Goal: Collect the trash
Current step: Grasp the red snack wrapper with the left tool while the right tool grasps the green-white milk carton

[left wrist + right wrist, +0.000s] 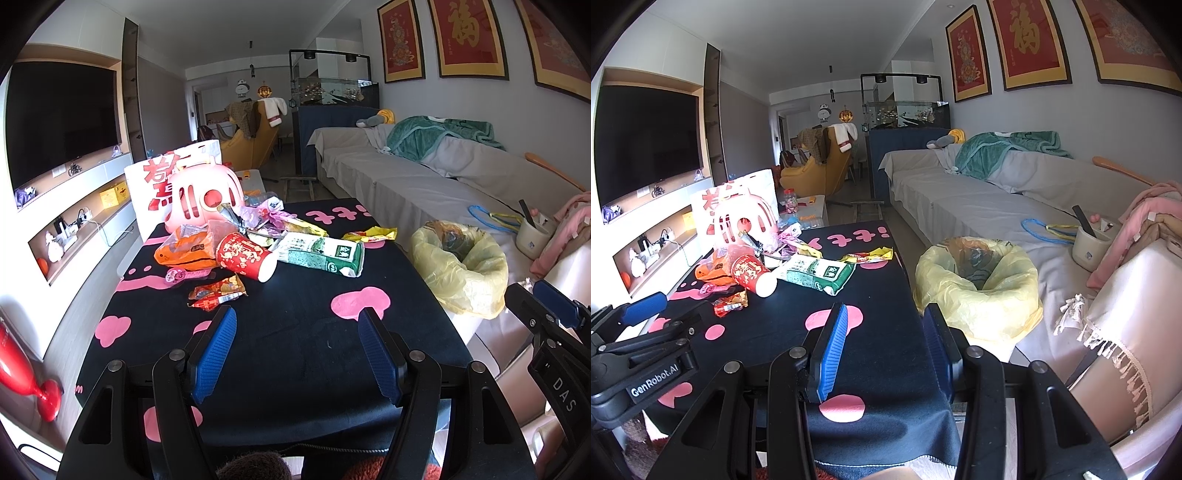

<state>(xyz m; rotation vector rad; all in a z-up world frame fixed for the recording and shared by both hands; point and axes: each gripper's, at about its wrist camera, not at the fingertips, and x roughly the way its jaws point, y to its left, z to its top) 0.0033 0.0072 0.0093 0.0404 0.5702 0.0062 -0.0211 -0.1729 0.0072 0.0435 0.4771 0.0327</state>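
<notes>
- Trash pile (258, 243) heaped on table (295, 350), left of yellow-lined bin (461, 266).
- Left gripper (297, 332) and right gripper (886, 325): jaws wide apart, holding nothing.
- Risk: red paper cup (245, 256) rolling, thin wrappers slipping from fingers.

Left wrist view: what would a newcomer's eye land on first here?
The heap of litter on the black, pink-patterned table: a red paper cup lying on its side beside a green-and-white carton, with wrappers around them. Right of the table stands a bin lined with a yellow bag. Both the left gripper and right gripper are open and empty.
</notes>
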